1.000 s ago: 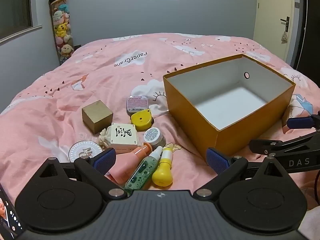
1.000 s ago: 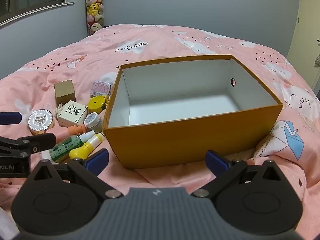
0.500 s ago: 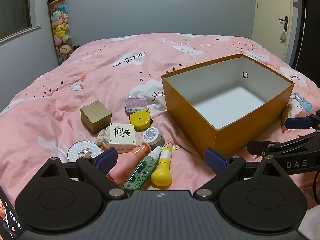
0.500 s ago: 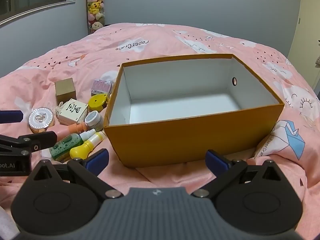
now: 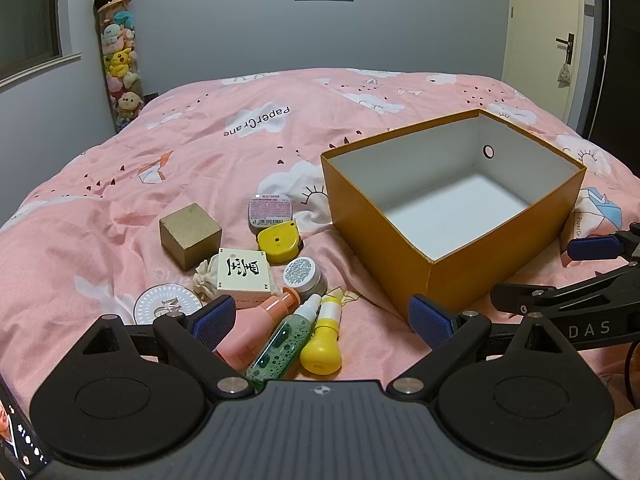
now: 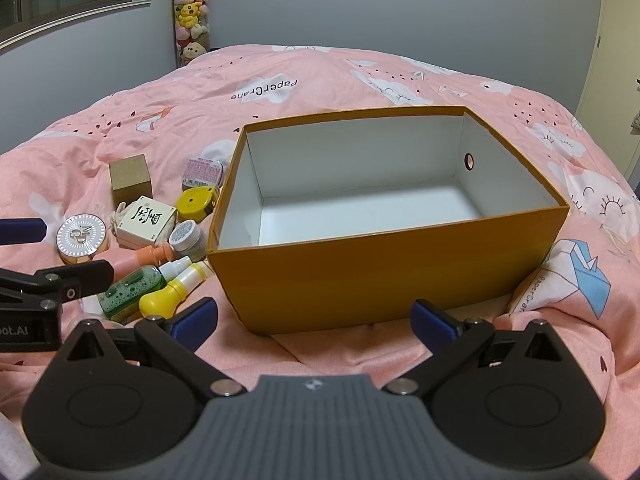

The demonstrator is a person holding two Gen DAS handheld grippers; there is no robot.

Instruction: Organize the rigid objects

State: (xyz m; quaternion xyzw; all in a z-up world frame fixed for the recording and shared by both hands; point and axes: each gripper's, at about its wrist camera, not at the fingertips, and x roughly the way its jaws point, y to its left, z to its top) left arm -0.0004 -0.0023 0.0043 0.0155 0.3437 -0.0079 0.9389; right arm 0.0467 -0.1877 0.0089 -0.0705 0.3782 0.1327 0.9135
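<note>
An empty orange box point(image 5: 384, 236) point(image 6: 384, 276) with a white inside sits on the pink bed. Left of it lies a cluster: a brown cube point(image 5: 189, 234) point(image 6: 131, 179), a cream box with black characters point(image 5: 243, 272) point(image 6: 147, 222), a yellow tape measure point(image 5: 278, 241), a pink tin point(image 5: 270, 209), a small silver jar point(image 5: 302, 275), a round compact point(image 5: 168, 307) point(image 6: 81, 238), and pink point(image 5: 256, 334), green point(image 5: 280, 342) point(image 6: 134, 290) and yellow point(image 5: 322, 342) point(image 6: 170, 296) bottles. My left gripper point(image 5: 322, 316) hangs open just before the bottles. My right gripper point(image 6: 314, 318) is open in front of the box's near wall.
The pink duvet point(image 5: 240, 148) covers the whole bed. A tall tube of plush toys point(image 5: 118, 52) stands by the far left wall. A door point(image 5: 560, 40) is at the far right. The right gripper's arm point(image 5: 560, 300) crosses the left view's right side.
Both views have shifted only slightly; the grippers stay open and nothing on the bed has moved.
</note>
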